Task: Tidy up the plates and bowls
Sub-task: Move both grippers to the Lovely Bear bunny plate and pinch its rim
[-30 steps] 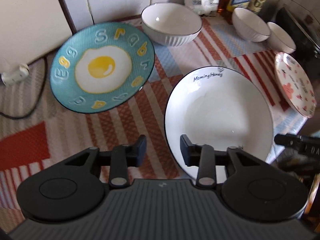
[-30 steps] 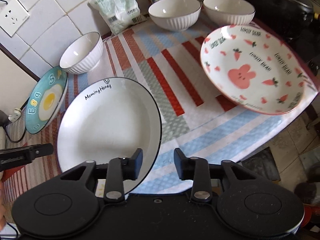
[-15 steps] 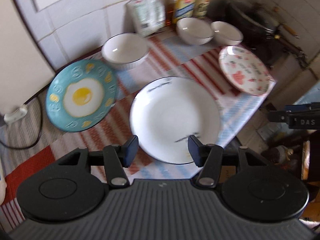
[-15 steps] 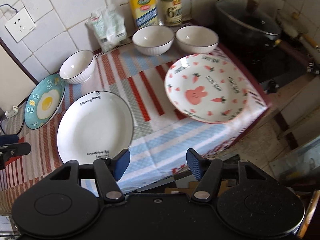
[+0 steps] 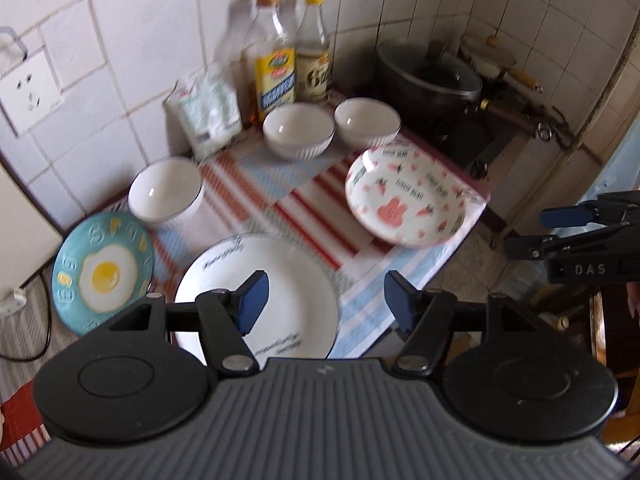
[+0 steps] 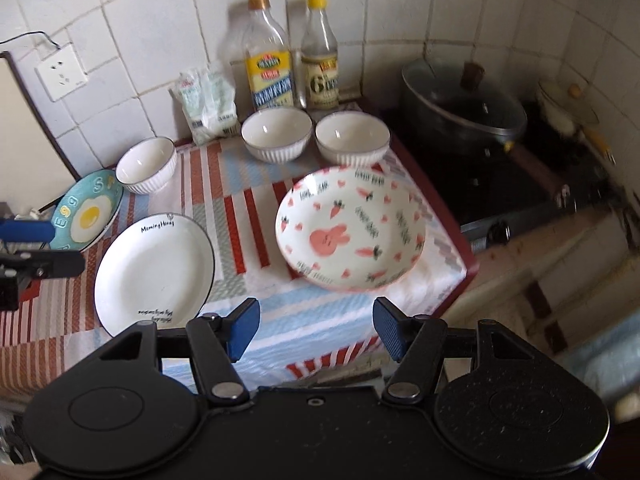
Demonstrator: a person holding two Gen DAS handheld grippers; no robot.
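Observation:
A white plate (image 5: 280,276) (image 6: 154,270) lies at the front of the striped cloth. A blue egg plate (image 5: 102,272) (image 6: 86,210) lies at the left. A pink rabbit plate (image 5: 406,198) (image 6: 350,228) lies at the right. Three white bowls stand behind: one at the left (image 5: 166,190) (image 6: 146,164), two at the back (image 5: 298,130) (image 5: 367,122) (image 6: 276,132) (image 6: 352,136). My left gripper (image 5: 326,304) is open and empty above the white plate's near edge. My right gripper (image 6: 316,326) is open and empty, above the cloth's front edge.
Two bottles (image 6: 270,62) (image 6: 320,60) and a white bag (image 6: 208,100) stand against the tiled wall. A black lidded pot (image 6: 464,108) sits on the stove at the right. A wall socket (image 6: 60,72) and cable are at the left. The counter drops off at front and right.
Both grippers have pulled back and up from the white plate and opened wider. Much more of the counter, wall and stove is now in view.

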